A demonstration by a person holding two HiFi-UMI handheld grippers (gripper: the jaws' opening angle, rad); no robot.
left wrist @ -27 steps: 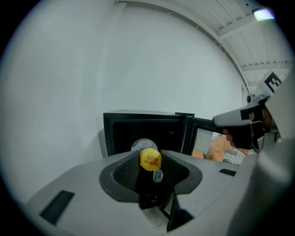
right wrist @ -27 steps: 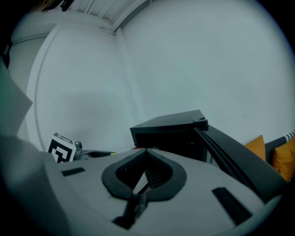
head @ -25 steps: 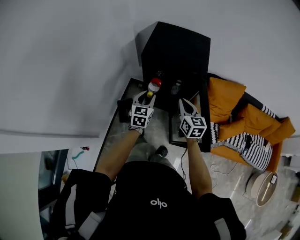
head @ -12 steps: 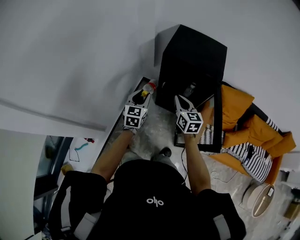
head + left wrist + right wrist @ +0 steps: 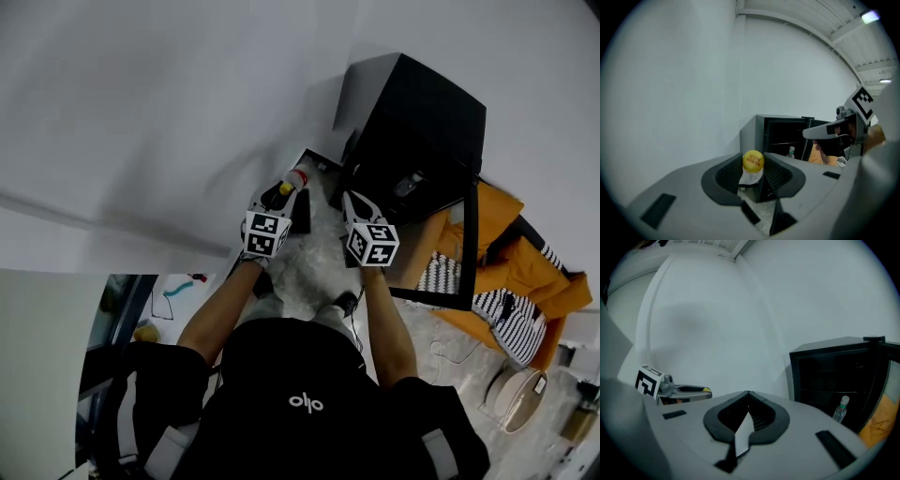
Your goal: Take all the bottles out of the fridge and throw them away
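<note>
- Left gripper (image 5: 753,158): jaws pinch a clear plastic bottle with a yellow cap (image 5: 751,177) near its cap end; it is held left of the black mini fridge (image 5: 759,136), near the white wall
- Right gripper (image 5: 748,395): jaws pressed together, nothing between them
- A second small clear bottle with a white cap (image 5: 840,409) stands low inside the open fridge, at its right
- Both look light, thin-walled and slick; the stiff neck seems the surest hold, as the body would likely dent

head steeply down — fridge (image 5: 422,112) shared
</note>
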